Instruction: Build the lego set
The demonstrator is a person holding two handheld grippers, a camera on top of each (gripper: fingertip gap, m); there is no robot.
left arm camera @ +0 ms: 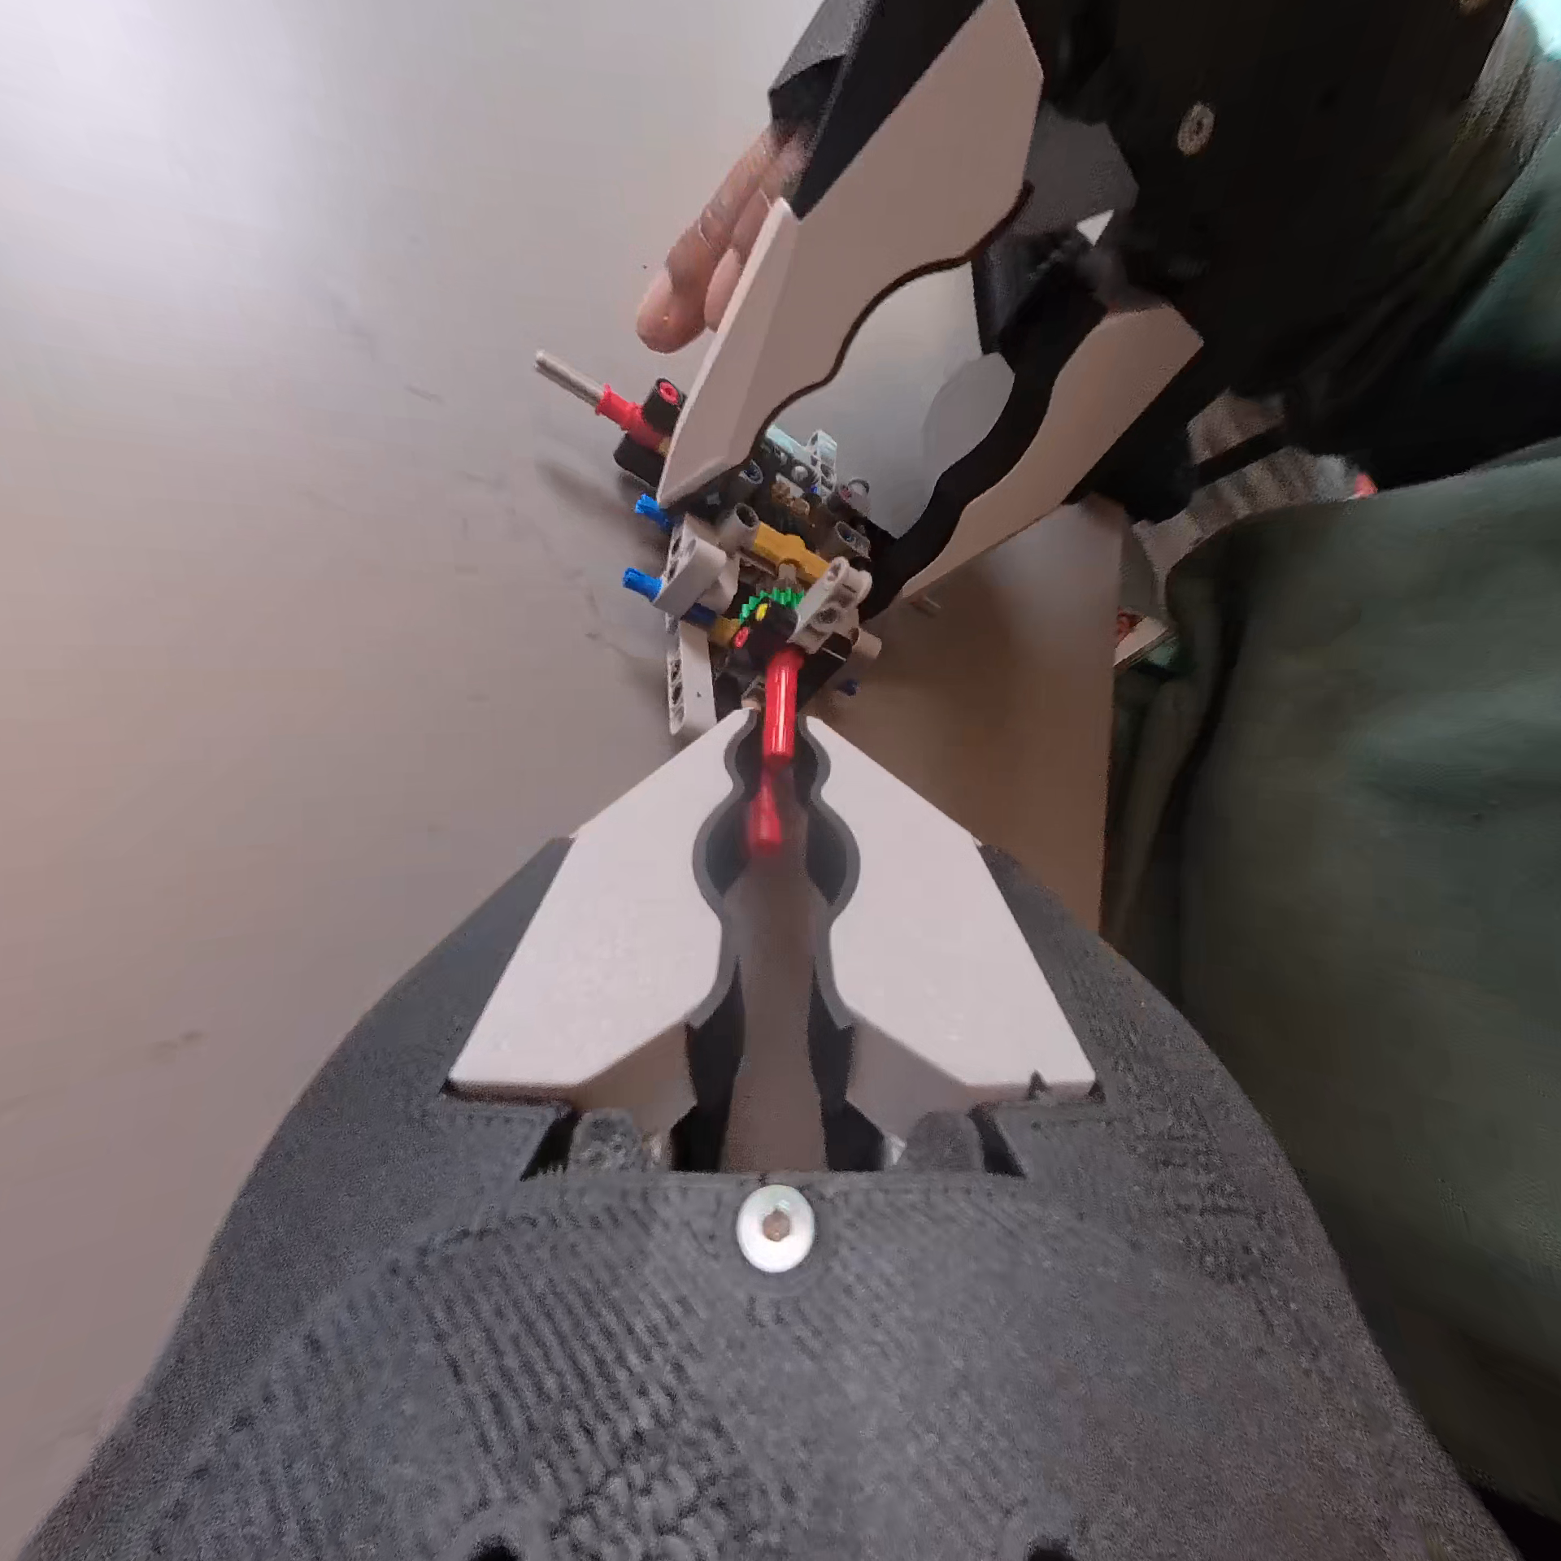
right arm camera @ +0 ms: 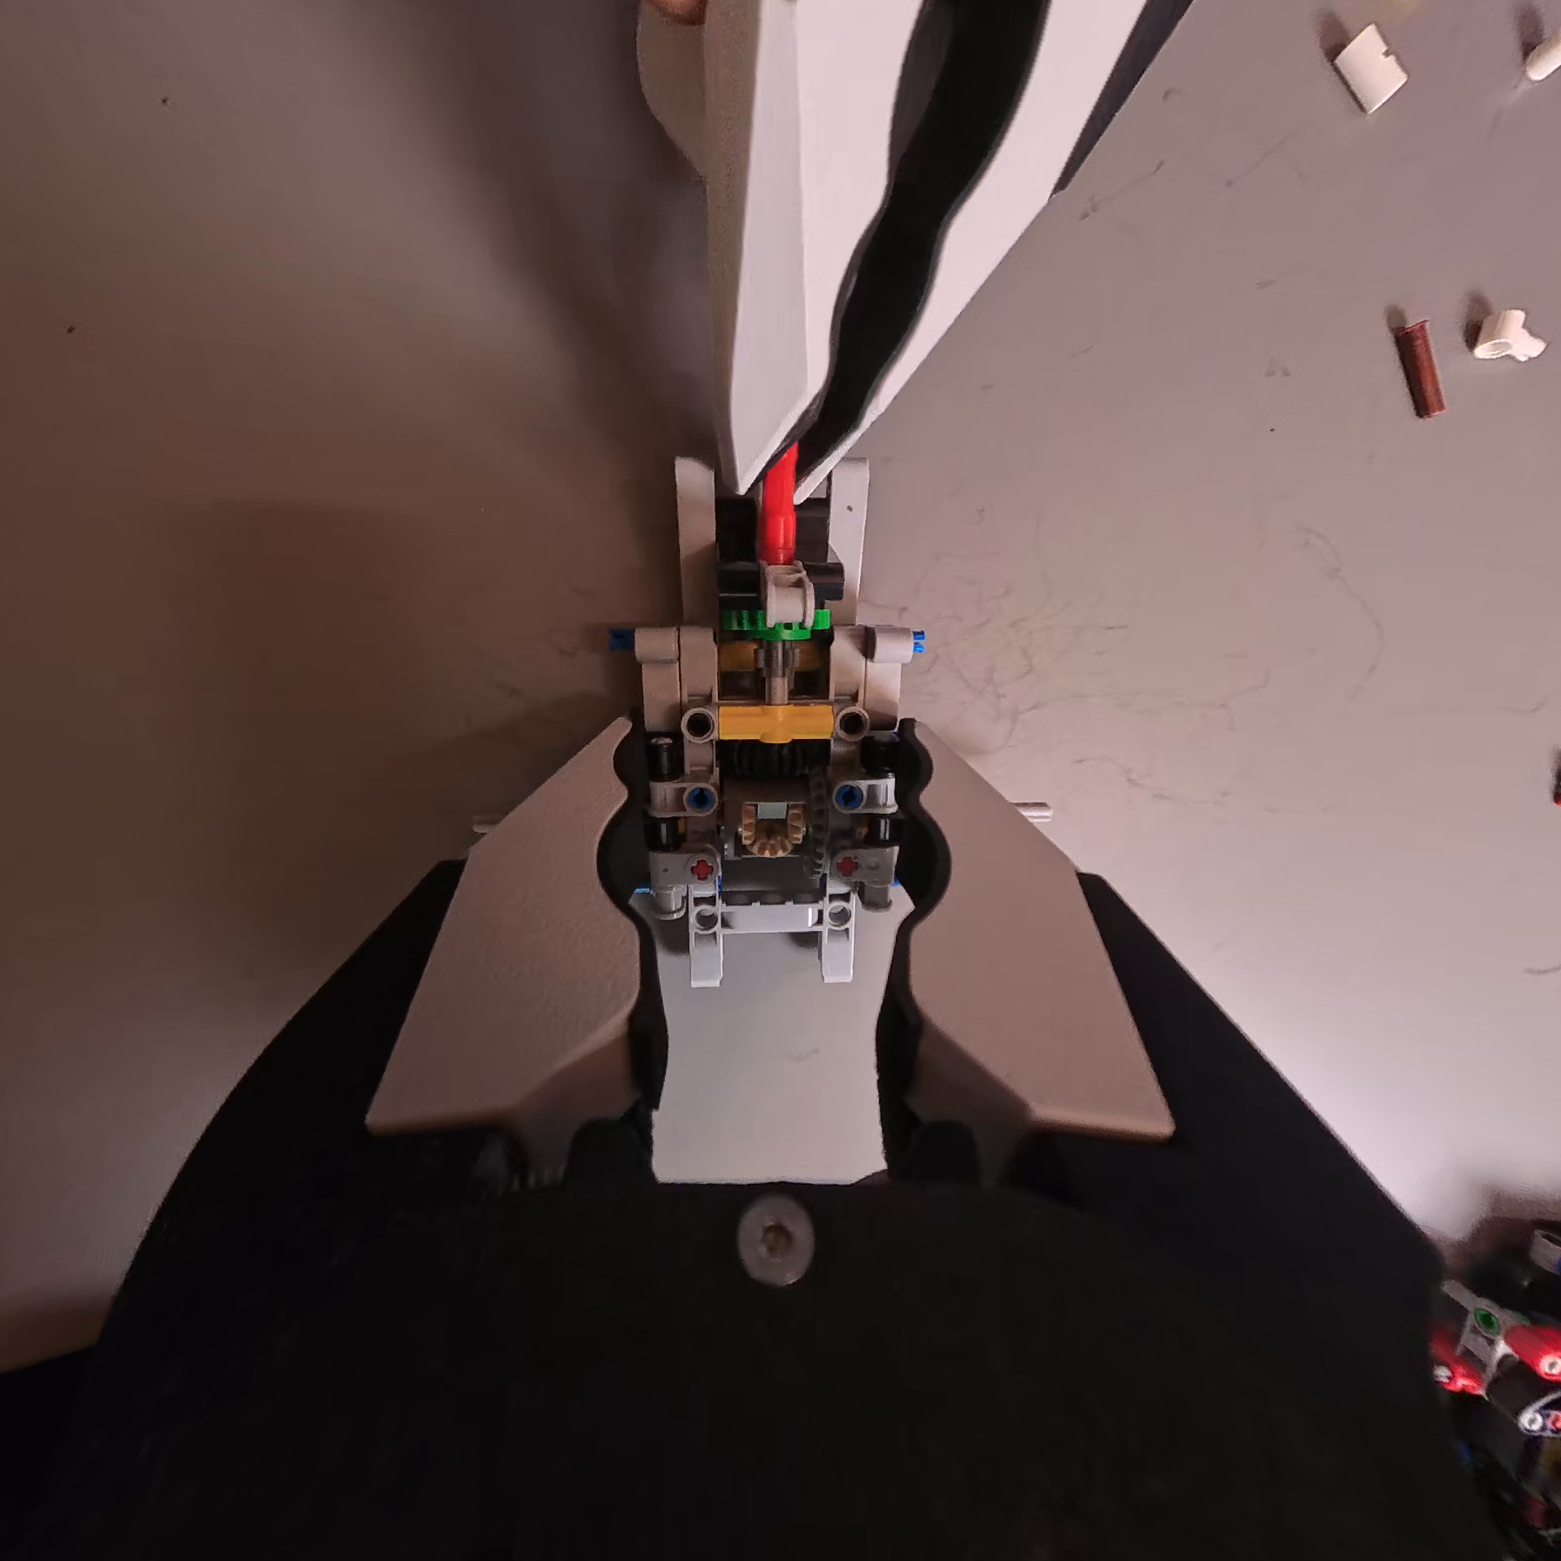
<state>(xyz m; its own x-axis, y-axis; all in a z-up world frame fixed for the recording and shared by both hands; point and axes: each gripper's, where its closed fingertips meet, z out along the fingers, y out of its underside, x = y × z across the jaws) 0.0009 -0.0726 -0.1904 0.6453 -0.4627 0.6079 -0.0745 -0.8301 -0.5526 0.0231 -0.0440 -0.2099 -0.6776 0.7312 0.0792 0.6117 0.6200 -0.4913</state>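
Left claw (left arm camera: 779, 733) clamps red axle (left arm camera: 775, 718); right claw (right arm camera: 773, 760) grips gray/yellow brick assy (right arm camera: 773, 760).

Red axle's (left arm camera: 775, 764) rear end blurred between left tongs (left arm camera: 777, 726), toy car (right arm camera: 1512, 1368) cut off at edge

Our left claw (left arm camera: 779, 726) is nearly closed, its fingers pinching a red axle (left arm camera: 775, 735). Our right claw (right arm camera: 773, 743) is spread wide, pads against both sides of a brick model (right arm camera: 773, 811), a bare hand (left arm camera: 709, 253) behind it.

2 close wrist views, facing opposite ways, share brick assembly (right arm camera: 773, 760).
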